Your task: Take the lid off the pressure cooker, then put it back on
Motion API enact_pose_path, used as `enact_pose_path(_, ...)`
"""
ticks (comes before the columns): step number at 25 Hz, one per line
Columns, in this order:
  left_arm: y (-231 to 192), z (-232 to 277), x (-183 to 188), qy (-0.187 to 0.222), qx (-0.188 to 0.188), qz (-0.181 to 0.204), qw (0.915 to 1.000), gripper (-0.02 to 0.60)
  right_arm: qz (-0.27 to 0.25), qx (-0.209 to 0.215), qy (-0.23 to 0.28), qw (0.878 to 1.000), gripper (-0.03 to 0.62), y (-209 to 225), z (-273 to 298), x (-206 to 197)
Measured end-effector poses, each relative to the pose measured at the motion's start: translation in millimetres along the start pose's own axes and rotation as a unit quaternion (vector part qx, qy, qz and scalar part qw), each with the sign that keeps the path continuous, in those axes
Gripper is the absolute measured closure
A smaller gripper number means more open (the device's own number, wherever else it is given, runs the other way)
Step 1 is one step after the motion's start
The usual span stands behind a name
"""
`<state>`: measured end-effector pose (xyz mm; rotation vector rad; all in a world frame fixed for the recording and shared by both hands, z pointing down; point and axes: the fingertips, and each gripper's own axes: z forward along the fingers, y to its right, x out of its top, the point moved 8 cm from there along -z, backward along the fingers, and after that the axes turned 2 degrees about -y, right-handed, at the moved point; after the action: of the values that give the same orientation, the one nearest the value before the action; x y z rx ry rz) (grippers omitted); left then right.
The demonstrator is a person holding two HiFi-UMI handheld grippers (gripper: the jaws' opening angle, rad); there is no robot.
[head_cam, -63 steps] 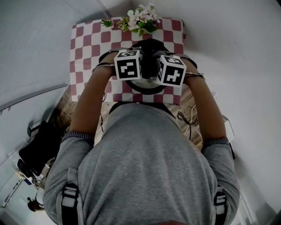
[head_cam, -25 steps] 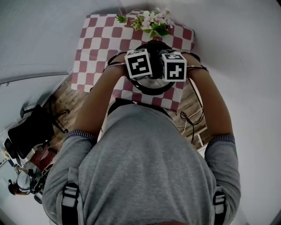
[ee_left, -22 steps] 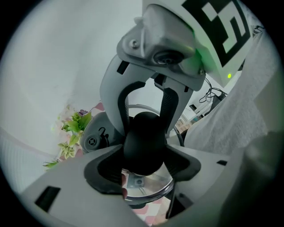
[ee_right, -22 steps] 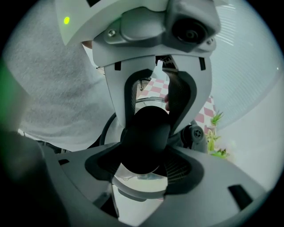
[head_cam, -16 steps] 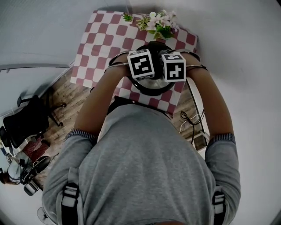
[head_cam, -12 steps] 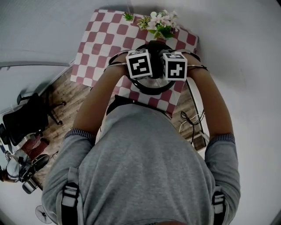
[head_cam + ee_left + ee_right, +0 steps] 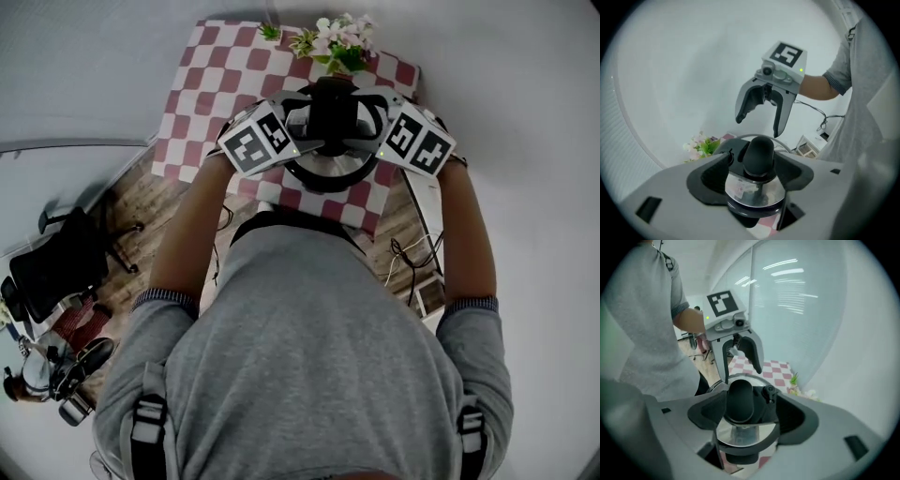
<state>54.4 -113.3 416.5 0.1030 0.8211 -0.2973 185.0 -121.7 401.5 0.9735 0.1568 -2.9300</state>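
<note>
The pressure cooker (image 7: 328,173) stands on the red-and-white checked table (image 7: 211,84). Its shiny lid (image 7: 752,191) carries a black handle bar (image 7: 333,122) with a rounded black knob (image 7: 758,153) (image 7: 739,401). My left gripper (image 7: 289,141) (image 7: 754,180) is at the lid's left and my right gripper (image 7: 380,139) (image 7: 747,417) at its right, and they face each other. The jaws of both have just been opening. The knob lies between each pair with a gap on either side. Each gripper view shows the opposite gripper above the lid, also open. The cooker's body is mostly hidden.
A bunch of flowers (image 7: 333,37) stands at the table's far edge, just behind the cooker. Beside the table on the right are a white shelf unit (image 7: 427,202) and loose cables (image 7: 412,258) on the wooden floor. A black chair (image 7: 52,272) is at the far left.
The two marker cubes, close together over the lid before, have swung apart and upward to either side. The black handle bar now shows between them. The cooker has stayed in place.
</note>
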Motion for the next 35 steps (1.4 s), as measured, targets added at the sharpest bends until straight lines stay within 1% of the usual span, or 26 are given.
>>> enact_pose_path(1,0,-8,0,0.024,0.007,-0.002,0.9997,0.250,0.018,-0.022,0.022,0.999,0.246,-2,-7,2)
enact_pose_path(3,2,-22,0,0.070,0.022,0.001,0.9973,0.250,0.056,-0.068,0.061,0.994,0.246,-10,-20,3)
enact_pose_path(6,8,-43,-1,0.141,0.040,-0.007,0.9891,0.250,0.107,-0.127,0.112,0.980,0.247,-27,-32,6)
enact_pose_path(8,13,-57,-2,0.186,0.048,-0.022,0.9812,0.251,0.135,-0.164,0.146,0.966,0.252,-42,-38,10)
enact_pose_path(10,21,-71,-3,0.223,0.049,-0.033,0.9730,0.252,0.159,-0.202,0.181,0.949,0.264,-59,-43,15)
enact_pose_path(12,30,-82,-7,0.252,0.046,-0.033,0.9662,0.252,0.178,-0.232,0.212,0.933,0.275,-76,-46,20)
enact_pose_path(14,40,-90,-12,0.271,0.044,-0.026,0.9613,0.252,0.183,-0.256,0.232,0.920,0.289,-93,-46,25)
enact_pose_path(16,48,-95,-18,0.284,0.048,-0.029,0.9573,0.267,0.184,-0.272,0.252,0.910,0.315,-109,-45,29)
enact_pose_path(18,55,-101,-25,0.296,0.051,-0.038,0.9531,0.310,0.189,-0.273,0.279,0.901,0.332,-125,-45,33)
enact_pose_path(20,62,-107,-31,0.308,0.055,-0.044,0.9489,0.328,0.194,-0.273,0.302,0.893,0.358,-140,-44,38)
enact_pose_path(23,70,-115,-40,0.325,0.065,-0.053,0.9418,0.374,0.202,-0.279,0.324,0.881,0.412,-158,-41,43)
enact_pose_path(24,74,-118,-43,0.332,0.069,-0.056,0.9390,0.399,0.207,-0.280,0.331,0.877,0.427,-163,-39,43)
enact_pose_path(26,81,-123,-49,0.346,0.076,-0.058,0.9334,0.454,0.215,-0.284,0.339,0.870,0.466,-173,-35,42)
enact_pose_path(27,84,-125,-51,0.352,0.078,-0.058,0.9309,0.497,0.218,-0.288,0.342,0.868,0.482,-178,-33,43)
enact_pose_path(28,88,-128,-53,0.357,0.081,-0.057,0.9289,0.526,0.221,-0.291,0.344,0.865,0.496,-183,-32,43)
enact_pose_path(31,95,-134,-58,0.366,0.084,-0.054,0.9250,0.546,0.225,-0.306,0.345,0.858,0.538,-195,-30,45)
enact_pose_path(33,100,-136,-62,0.370,0.088,-0.052,0.9234,0.557,0.232,-0.324,0.346,0.849,0.580,-200,-29,46)
enact_pose_path(35,106,-137,-66,0.372,0.090,-0.051,0.9223,0.563,0.243,-0.343,0.342,0.841,0.588,-205,-29,46)
